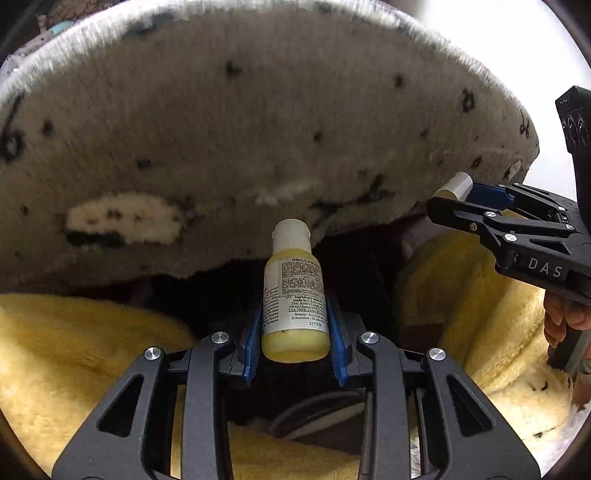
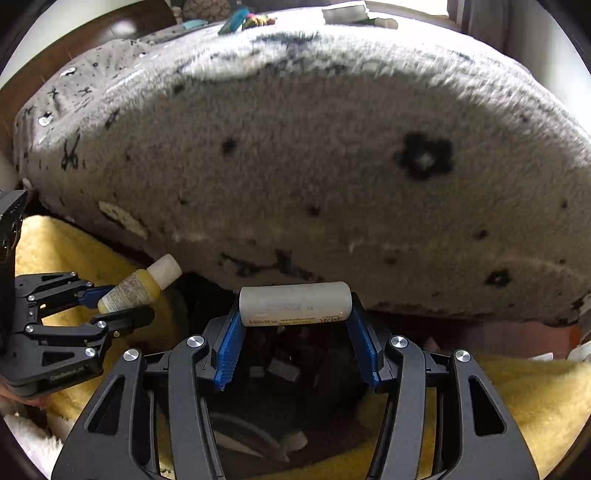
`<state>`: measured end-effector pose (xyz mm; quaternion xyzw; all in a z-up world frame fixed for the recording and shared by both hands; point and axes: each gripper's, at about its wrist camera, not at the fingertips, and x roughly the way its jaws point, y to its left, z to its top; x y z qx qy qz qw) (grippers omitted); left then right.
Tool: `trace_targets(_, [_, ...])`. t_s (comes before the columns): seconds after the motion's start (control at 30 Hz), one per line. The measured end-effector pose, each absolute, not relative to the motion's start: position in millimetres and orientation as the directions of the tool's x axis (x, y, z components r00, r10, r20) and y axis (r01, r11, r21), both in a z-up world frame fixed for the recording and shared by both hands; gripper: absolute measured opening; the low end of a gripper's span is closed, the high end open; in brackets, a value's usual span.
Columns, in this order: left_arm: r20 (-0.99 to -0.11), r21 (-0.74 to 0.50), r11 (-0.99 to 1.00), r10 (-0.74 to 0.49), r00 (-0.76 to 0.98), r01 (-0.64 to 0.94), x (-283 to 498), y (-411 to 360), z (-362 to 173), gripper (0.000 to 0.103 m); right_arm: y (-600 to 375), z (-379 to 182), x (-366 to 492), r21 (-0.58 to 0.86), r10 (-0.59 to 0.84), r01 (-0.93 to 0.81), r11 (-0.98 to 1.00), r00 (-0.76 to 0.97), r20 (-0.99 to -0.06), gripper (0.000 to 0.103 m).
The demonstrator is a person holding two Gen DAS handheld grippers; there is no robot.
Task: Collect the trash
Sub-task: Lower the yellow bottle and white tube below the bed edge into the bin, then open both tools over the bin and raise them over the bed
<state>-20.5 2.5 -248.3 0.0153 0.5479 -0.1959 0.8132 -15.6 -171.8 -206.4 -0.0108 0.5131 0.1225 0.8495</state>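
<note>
A small bottle [image 1: 293,266] of yellow liquid, with a white cap and a printed label, stands upright between the blue pads of my left gripper [image 1: 294,314], which is shut on it. In the right wrist view the same bottle [image 2: 140,284] and left gripper [image 2: 125,302] appear at the left. My right gripper [image 2: 295,308] is shut on a whitish cylindrical tube [image 2: 295,299] lying crosswise between its pads. From the left wrist camera, the right gripper [image 1: 452,195] and one end of the tube [image 1: 458,184] show at the right edge. Both grippers hang over a dark opening [image 2: 295,398].
A fuzzy grey blanket [image 2: 332,166] with black marks hangs over a bed edge just beyond the grippers. Yellow fluffy fabric [image 1: 74,350] surrounds the dark opening, where pale scraps lie inside. Small items [image 2: 236,18] sit far back on the bed. A hand [image 1: 565,317] grips the right tool.
</note>
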Motion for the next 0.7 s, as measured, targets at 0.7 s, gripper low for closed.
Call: trace_targets(0.7, [-0.940, -0.267, 0.906, -0.320, 0.120, 0.327, -9, -6, -304, 0.029, -152, -264, -1, 0.209, 0.272, -0.274, 0.939, 0.220, -0.937, 0.054])
